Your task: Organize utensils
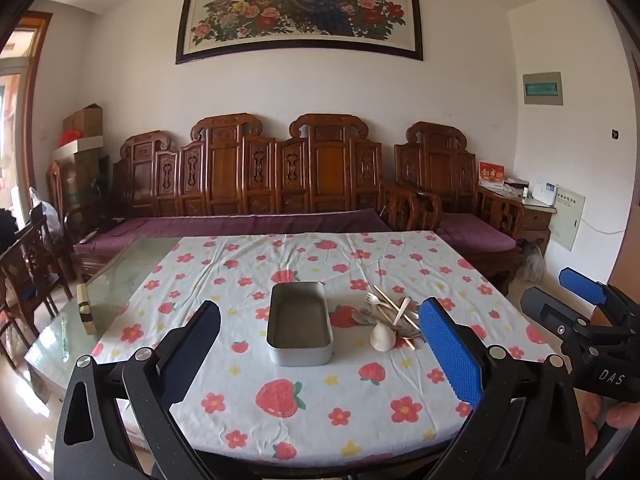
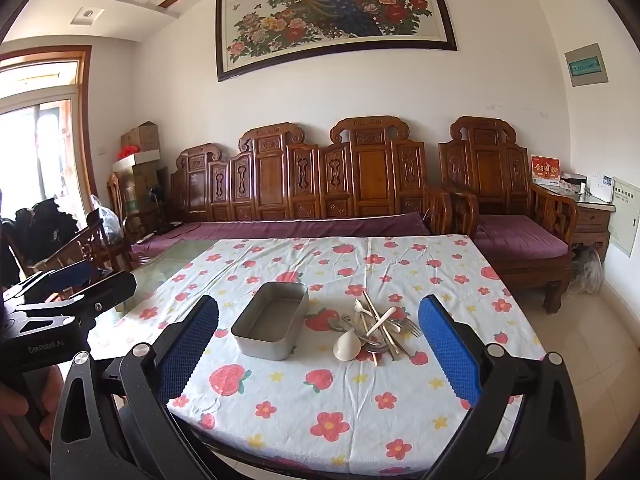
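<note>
Both jaws spread wide, holding nothing. Tin (image 1: 300, 322) empty on counter (image 1: 320, 420); utensils (image 1: 394, 318) piled just right of it.

Black-framed fingers (image 1: 450, 354), seemingly blue-padded

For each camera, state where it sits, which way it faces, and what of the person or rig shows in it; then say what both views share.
Left wrist: sits on the left gripper, above the table's near edge, facing the sofa wall; its open blue pads frame the metal tray; the right gripper and a fingertip show at right.
Right wrist: sits on the right gripper, facing the same way; the left gripper and a hand show at left.
Shared: tray, utensil pile, strawberry tablecloth, carved sofa, peacock painting.
</note>
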Demonstrator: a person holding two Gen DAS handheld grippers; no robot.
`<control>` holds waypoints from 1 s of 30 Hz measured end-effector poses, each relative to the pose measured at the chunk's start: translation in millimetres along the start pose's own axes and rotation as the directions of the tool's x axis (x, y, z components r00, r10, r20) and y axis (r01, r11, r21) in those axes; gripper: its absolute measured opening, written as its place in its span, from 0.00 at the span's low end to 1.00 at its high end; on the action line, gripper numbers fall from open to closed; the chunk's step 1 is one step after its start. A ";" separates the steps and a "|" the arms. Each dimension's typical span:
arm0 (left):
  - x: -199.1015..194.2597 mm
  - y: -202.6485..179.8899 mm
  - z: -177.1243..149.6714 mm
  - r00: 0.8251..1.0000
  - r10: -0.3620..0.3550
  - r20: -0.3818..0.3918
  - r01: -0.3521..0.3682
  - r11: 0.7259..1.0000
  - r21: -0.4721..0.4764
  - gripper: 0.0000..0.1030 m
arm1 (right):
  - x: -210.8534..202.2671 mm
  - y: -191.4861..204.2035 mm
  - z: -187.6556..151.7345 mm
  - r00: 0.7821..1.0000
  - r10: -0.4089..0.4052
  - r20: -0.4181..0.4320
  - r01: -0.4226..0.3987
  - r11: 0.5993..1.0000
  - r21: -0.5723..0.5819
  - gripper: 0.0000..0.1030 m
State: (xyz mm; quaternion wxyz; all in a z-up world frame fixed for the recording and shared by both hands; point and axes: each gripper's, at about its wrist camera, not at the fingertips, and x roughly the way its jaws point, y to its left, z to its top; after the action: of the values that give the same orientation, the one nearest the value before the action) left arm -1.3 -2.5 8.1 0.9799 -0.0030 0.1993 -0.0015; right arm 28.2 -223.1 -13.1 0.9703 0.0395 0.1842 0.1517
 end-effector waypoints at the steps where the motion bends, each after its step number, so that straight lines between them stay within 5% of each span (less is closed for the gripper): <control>1: -1.9 -0.6 2.5 1.000 0.000 0.001 0.000 1.000 0.001 0.94 | 0.1 0.0 -0.1 1.000 -0.001 0.000 0.001 1.000 0.001 0.97; 30: -13.8 -6.8 17.2 1.000 -0.009 0.020 0.008 1.000 0.008 0.94 | -1.9 1.2 -0.5 1.000 0.000 0.000 0.000 1.000 0.000 0.97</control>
State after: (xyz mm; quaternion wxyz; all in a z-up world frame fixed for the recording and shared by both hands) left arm -7.3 -9.2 29.4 0.9818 -0.0001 0.1896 -0.0064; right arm 26.0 -222.5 -12.7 0.9703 0.0396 0.1843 0.1514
